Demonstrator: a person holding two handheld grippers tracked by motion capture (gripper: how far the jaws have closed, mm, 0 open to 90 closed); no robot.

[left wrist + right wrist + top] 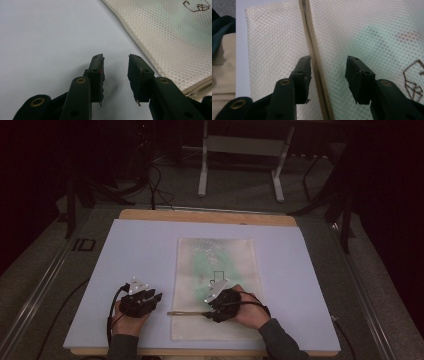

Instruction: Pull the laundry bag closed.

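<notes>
Pale blue covered the desk (140,250), where a cream mesh bag (216,270) with something green inside lay at centre. Left gripper (150,299), at eight o'clock, gaped empty; right gripper (212,312) straddled its zipper (315,67), jaws apart.

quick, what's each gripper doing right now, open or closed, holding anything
Left gripper: open, holding nothing, over the bare table beside the mesh bag.
Right gripper: open, holding nothing, jaws either side of the bag's zipper.

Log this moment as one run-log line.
left gripper: open, over mat, beside mesh bag | right gripper: open, over bag's zipper
</notes>
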